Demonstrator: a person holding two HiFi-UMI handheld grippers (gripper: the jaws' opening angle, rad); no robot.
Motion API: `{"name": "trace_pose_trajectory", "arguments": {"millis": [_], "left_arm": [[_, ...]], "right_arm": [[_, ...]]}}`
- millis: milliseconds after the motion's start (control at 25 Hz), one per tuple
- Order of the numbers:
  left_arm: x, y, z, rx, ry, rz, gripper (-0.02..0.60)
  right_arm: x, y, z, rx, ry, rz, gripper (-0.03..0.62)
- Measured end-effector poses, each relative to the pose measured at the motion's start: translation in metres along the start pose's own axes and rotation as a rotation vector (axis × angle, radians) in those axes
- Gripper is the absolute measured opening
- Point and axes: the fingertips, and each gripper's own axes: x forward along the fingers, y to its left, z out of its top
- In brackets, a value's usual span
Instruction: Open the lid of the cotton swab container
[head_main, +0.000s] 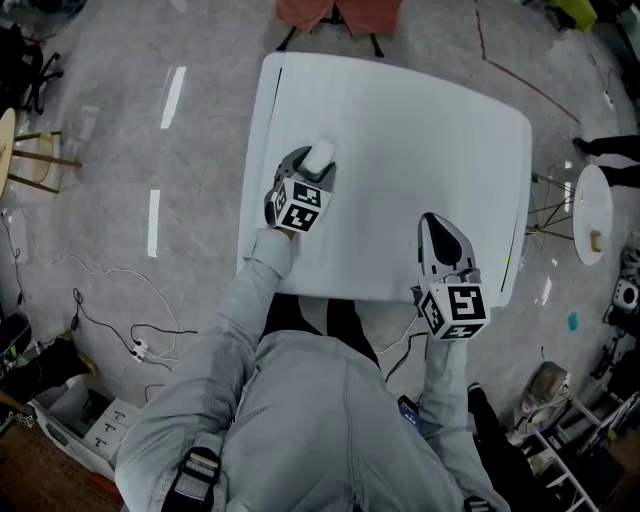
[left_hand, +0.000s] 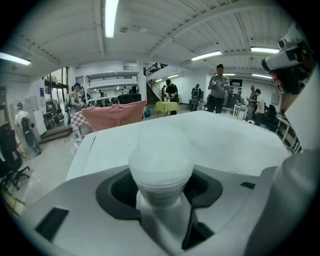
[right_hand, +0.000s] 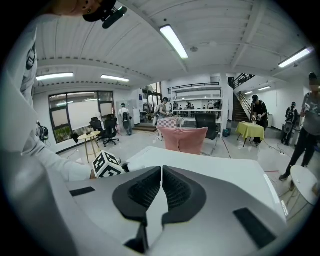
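The white table (head_main: 400, 120) has open surface across its middle and far right. The cotton swab container (head_main: 322, 152) stands upright close to the left edge, lid on. The left gripper (head_main: 312, 165) reaches in from the near-left corner, tilted downward, with its jaws clamped on the container's sides. The right gripper (head_main: 437, 222) hangs over the near edge at right, also tilted down, its jaws together with nothing between them.

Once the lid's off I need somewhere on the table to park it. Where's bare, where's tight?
Bare: the middle and far side of the table, from the cotton swab container across to the right edge, and the strip ahead of the shut right gripper. Tight: the left side, where the left gripper has the container between its jaws.
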Motion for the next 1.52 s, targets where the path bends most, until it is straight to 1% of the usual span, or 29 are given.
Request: {"name": "trace_pose_trajectory", "arguments": {"millis": [80,240,320,480,600,720,920,1160,1320,1520], "left_arm": [[-0.002,0.0,0.0,0.004,0.001,-0.013,0.218],[-0.007,0.0,-0.004,0.022,0.001,-0.057,0.216],[-0.012,-0.005,-0.005,0.03,0.002,-0.095,0.216],[-0.025,-0.014,0.0,0.019,0.018,-0.179,0.215],[-0.039,-0.021,0.006,0.065,0.029,-0.226,0.215],[-0.06,-0.031,0.016,0.122,0.017,-0.266,0.215],[-0.096,-0.047,0.036,0.163,-0.036,-0.315,0.215],[-0.141,-0.068,0.067,0.216,-0.113,-0.366,0.215],[-0.172,-0.074,0.092,0.234,-0.171,-0.382,0.215],[-0.212,-0.077,0.129,0.276,-0.255,-0.392,0.215]], "right_arm": [[-0.003,0.002,0.001,0.004,-0.002,-0.006,0.037],[-0.007,0.011,0.001,0.004,-0.006,-0.021,0.037],[-0.012,0.015,0.002,0.004,-0.009,-0.03,0.037],[-0.021,0.02,0.008,0.008,-0.023,-0.052,0.037],[-0.031,0.026,0.013,0.011,-0.039,-0.07,0.037],[-0.044,0.036,0.02,0.012,-0.058,-0.084,0.037],[-0.072,0.052,0.033,0.018,-0.104,-0.124,0.037],[-0.109,0.064,0.048,0.037,-0.17,-0.194,0.037],[-0.13,0.074,0.06,0.032,-0.206,-0.223,0.037],[-0.153,0.084,0.073,0.023,-0.254,-0.255,0.037]]}}
